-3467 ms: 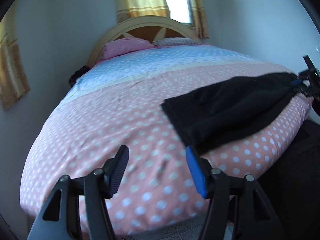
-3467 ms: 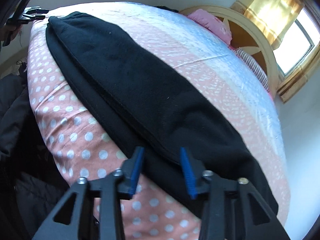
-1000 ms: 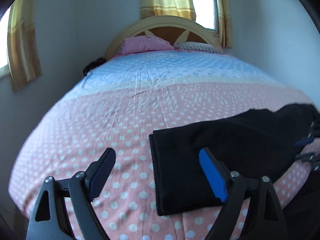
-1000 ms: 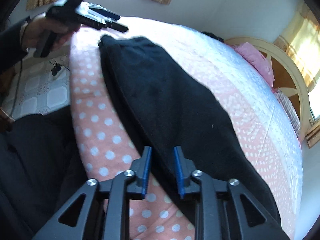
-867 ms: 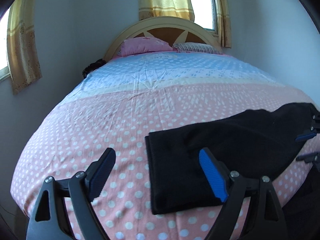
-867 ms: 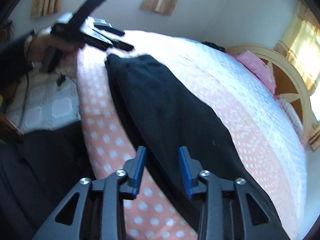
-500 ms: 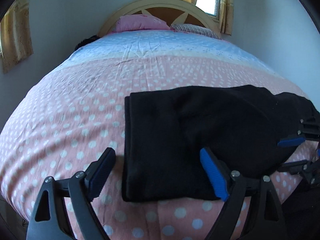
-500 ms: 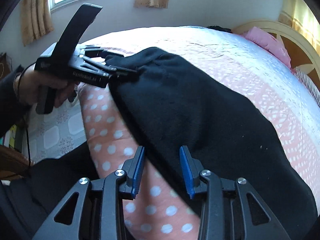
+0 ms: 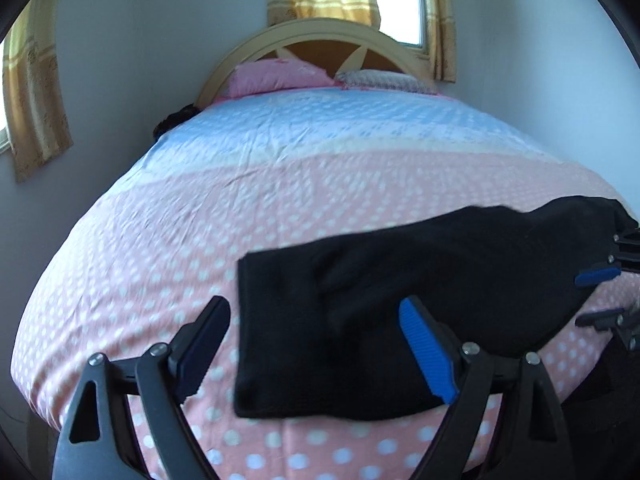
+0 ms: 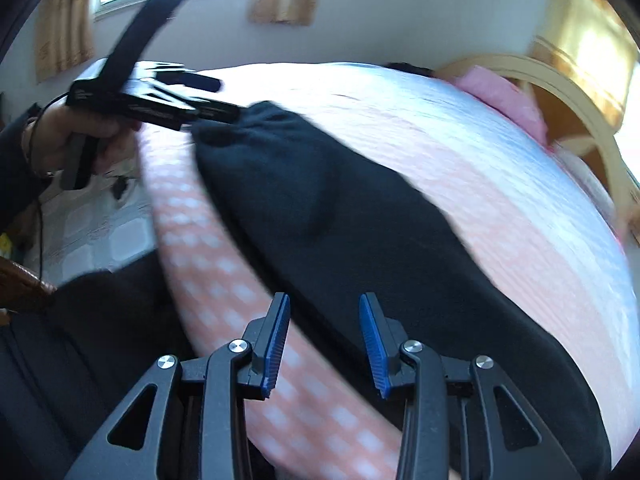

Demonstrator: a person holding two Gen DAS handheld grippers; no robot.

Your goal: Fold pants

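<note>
Black pants (image 9: 400, 280) lie folded lengthwise along the near edge of a pink polka-dot bed (image 9: 200, 220). My left gripper (image 9: 316, 344) is open, hovering over the squared left end of the pants with nothing held. My right gripper (image 10: 324, 340) is open too, and the pants' (image 10: 340, 208) near edge runs between its blue pads (image 10: 370, 336) without being clamped. In the left wrist view the right gripper (image 9: 590, 298) shows at the pants' right end. In the right wrist view a hand (image 10: 80, 132) holds the left gripper (image 10: 224, 98) at the far end.
Pink pillows (image 9: 276, 76) and a cream headboard (image 9: 320, 30) stand at the far end of the bed. Dark clothing (image 10: 80, 320) lies beside the bed's edge above a tiled floor (image 10: 92, 232). A wall (image 9: 140, 60) bounds the bed's left side.
My left gripper has drawn back and tilted up, so the pants look smaller. My right gripper's jaws are wider than a second ago, and its view has swung, now blurred.
</note>
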